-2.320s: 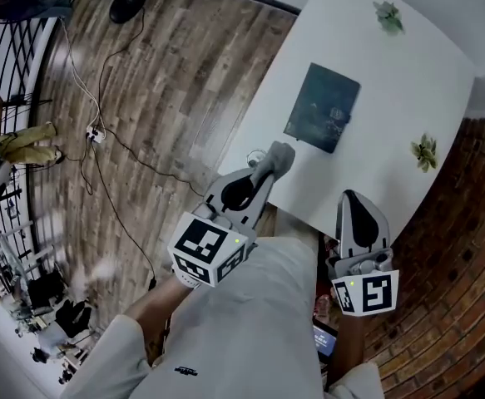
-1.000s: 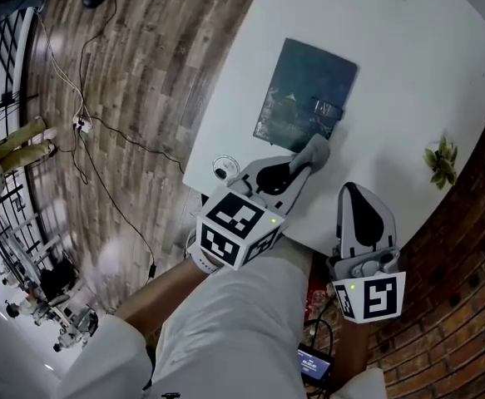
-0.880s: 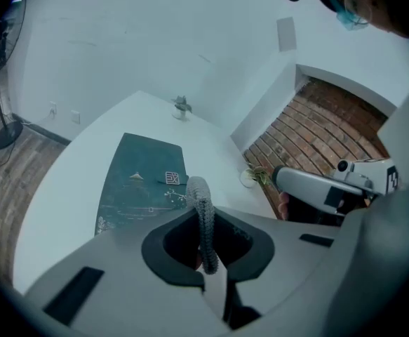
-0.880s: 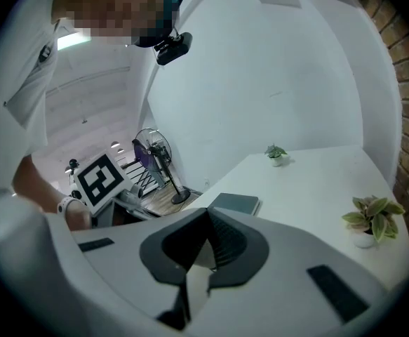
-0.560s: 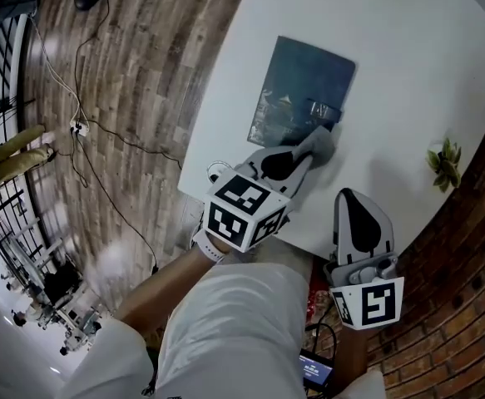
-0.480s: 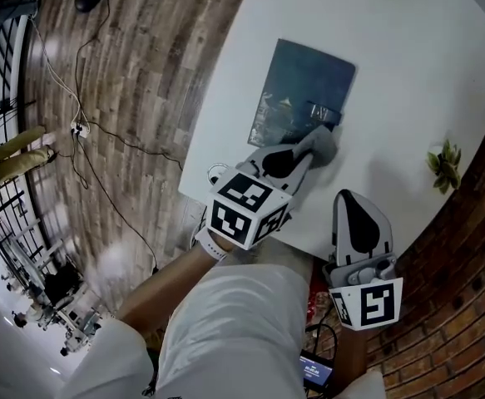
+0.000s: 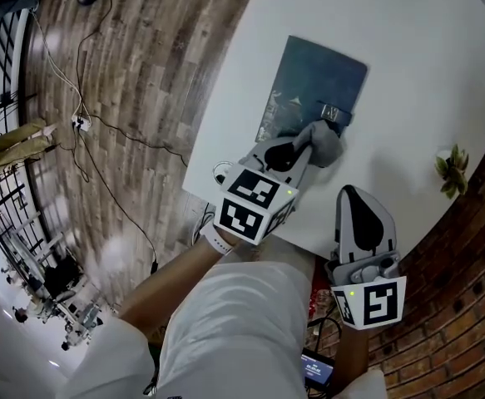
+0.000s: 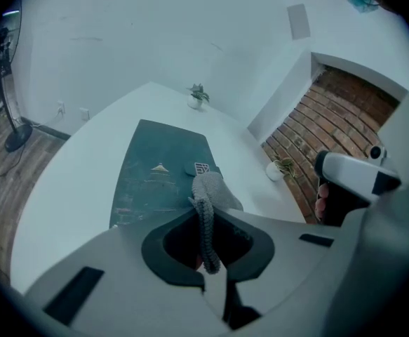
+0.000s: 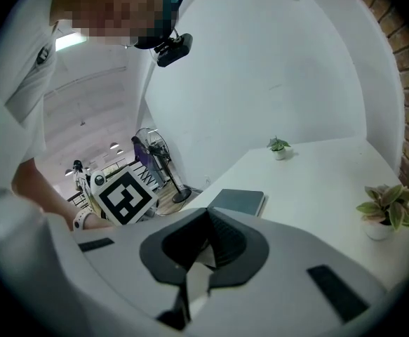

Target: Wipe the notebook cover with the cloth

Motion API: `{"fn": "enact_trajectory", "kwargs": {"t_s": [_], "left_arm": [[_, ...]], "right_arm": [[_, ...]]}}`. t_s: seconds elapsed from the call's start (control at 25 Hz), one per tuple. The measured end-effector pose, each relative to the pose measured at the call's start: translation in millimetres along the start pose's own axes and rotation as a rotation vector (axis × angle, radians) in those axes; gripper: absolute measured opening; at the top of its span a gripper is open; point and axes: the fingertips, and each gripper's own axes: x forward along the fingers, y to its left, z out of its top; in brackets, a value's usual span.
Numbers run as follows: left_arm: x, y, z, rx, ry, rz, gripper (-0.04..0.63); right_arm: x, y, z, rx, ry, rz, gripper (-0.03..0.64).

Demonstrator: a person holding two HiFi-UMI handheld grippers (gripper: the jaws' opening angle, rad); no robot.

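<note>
Movement: we have carried the left gripper (image 7: pixel 305 145) forward from the table's near edge onto the notebook's near corner; the right gripper (image 7: pixel 352 196) has stayed where it was.
Left fingers: clamped on a grey knitted cloth (image 8: pixel 214 192); in the left gripper view a ribbed strip of it runs back between the two jaws.
Cloth: its bunched end sticks out past the jaw tips and touches the near right corner of the dark teal hardcover notebook (image 7: pixel 319 75), just beside the small clasp tab (image 7: pixel 334 115) on that edge. We cannot tell how hard it presses.
Notebook: closed and flat on the white table (image 7: pixel 413 81), well inside the tabletop, its long side running away from us; a pale building drawing shows on the cover.
Right fingers: closed together, ribbed pads meeting, nothing between them in the right gripper view.
Right gripper position: we hold it over the near table edge, apart from the notebook, pointing across the table.
Marker cubes: one black-and-white cube (image 7: pixel 254 207) on the left gripper, another (image 7: pixel 370 300) on the right.
Plants: a small potted green plant (image 7: pixel 452 173) stands near the right edge of the table, a second one (image 8: pixel 198 95) at the far end, both well apart from the notebook.
Surroundings: wood plank floor (image 7: pixel 142 73) to the left, with a thin cable (image 7: pixel 101 181) lying on it; red brick wall (image 7: pixel 467 306) to the right.
</note>
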Motion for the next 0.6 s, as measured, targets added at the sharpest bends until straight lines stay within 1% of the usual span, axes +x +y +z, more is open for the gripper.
{"fn": "enact_trajectory", "kwargs": {"t_s": [0.2,0.6], "left_arm": [[-11.2,17.4,-1.3,-0.029,-0.003,0.03,0.029],[-29.3,57.2,2.5,-0.034,-0.033,0.093,0.029]], "right_arm": [[7.1,10.8,-2.3,0.003,0.008,0.019,0.005],[19.0,25.3,-2.1,-0.001,0.008,0.031,0.005]]}}
